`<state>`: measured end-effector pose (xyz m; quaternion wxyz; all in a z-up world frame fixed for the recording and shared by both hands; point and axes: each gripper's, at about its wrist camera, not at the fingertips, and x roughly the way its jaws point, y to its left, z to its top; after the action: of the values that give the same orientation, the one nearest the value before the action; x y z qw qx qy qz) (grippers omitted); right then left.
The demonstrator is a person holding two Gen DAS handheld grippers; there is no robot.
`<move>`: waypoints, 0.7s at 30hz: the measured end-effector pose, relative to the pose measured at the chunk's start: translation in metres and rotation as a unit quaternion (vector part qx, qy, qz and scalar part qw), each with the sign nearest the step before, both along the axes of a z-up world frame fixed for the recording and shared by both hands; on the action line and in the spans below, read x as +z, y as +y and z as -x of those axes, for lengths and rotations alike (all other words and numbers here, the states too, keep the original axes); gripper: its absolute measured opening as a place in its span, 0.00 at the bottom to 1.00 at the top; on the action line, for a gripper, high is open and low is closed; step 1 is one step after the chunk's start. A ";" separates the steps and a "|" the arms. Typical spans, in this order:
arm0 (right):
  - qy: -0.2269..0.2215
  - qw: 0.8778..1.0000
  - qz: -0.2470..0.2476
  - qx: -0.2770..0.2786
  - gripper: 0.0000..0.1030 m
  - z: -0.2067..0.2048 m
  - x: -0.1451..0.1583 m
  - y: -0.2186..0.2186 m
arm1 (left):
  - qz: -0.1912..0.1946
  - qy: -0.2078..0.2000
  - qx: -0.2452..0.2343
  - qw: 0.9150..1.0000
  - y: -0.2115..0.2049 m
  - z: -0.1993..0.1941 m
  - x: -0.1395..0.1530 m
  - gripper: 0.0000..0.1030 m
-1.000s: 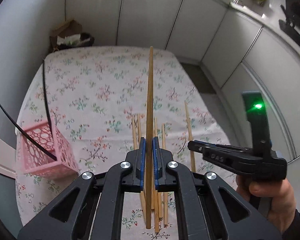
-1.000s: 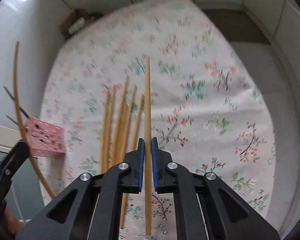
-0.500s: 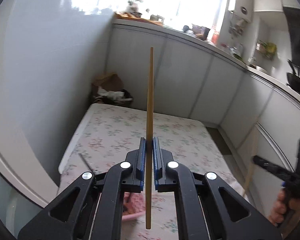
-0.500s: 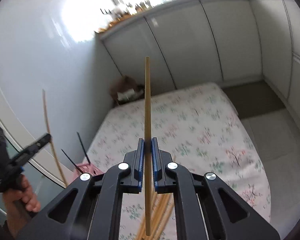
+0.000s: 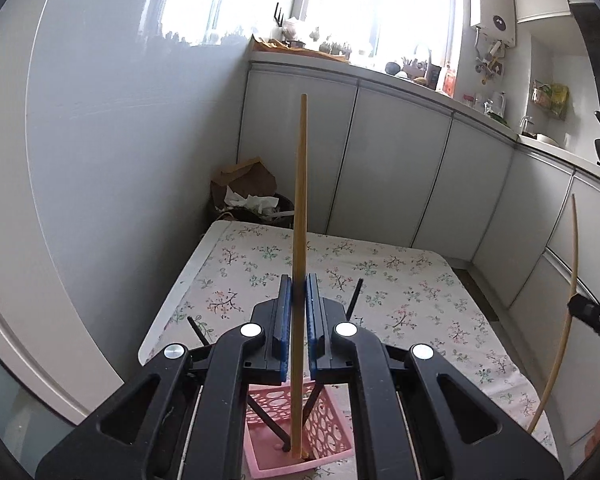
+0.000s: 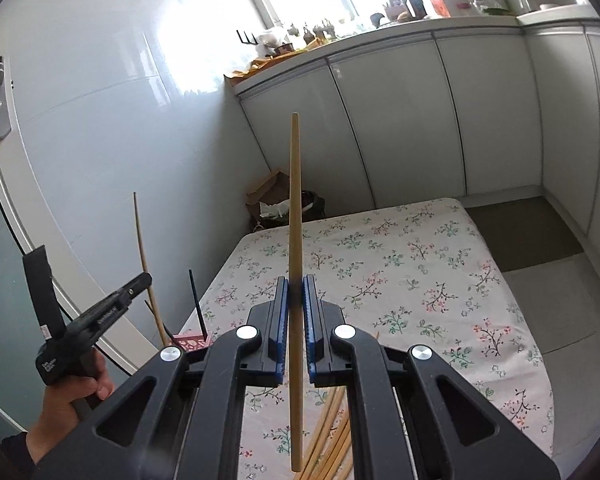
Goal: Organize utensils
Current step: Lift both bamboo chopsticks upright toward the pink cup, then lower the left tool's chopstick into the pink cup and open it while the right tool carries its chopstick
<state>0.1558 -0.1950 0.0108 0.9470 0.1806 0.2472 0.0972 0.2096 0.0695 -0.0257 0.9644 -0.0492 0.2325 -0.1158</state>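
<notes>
The left gripper [image 5: 296, 312] pinches one wooden chopstick [image 5: 299, 240] upright, its low end inside the pink basket [image 5: 324, 432], beside two black chopsticks [image 5: 354, 300]. The right gripper [image 6: 296, 308] pinches one chopstick [image 6: 295, 240] too. More chopsticks [image 6: 332, 436] lie on the flowered table [image 6: 440, 280].

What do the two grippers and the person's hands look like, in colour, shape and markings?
Both are black plastic. The left gripper and the right gripper have blue ribbed pads and round silver bolts on angular arms with cut-outs. The left one's side shows small white lettering. The left hand is bare, with a dark sleeve.
</notes>
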 end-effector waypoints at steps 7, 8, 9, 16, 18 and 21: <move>-0.003 1.000 0.004 0.006 0.07 0.001 0.000 0.006 | -0.038 0.009 -0.005 0.999 -0.008 -0.002 -0.012 0.06; -0.003 1.000 0.004 0.006 0.07 0.001 0.000 0.006 | -0.039 0.012 -0.007 0.999 -0.008 -0.003 -0.014 0.06; -0.004 1.000 0.005 0.007 0.07 0.001 0.000 0.007 | -0.042 0.016 -0.008 0.999 -0.007 -0.003 -0.015 0.06; -0.005 1.000 0.013 0.008 0.07 0.002 -0.001 0.010 | -0.061 0.070 -0.010 0.996 -0.008 -0.007 -0.028 0.07; -0.004 1.000 0.011 0.009 0.07 0.002 -0.001 0.011 | -0.070 0.074 -0.015 0.995 -0.009 -0.005 -0.028 0.07; -0.004 1.000 0.014 0.011 0.07 0.002 -0.001 0.013 | -0.052 0.087 -0.021 0.995 -0.007 -0.001 -0.021 0.17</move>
<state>0.1541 -0.1818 0.0100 0.9493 0.1637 0.2471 0.1051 0.2104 0.0621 -0.0465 0.9391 -0.0040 0.3224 -0.1186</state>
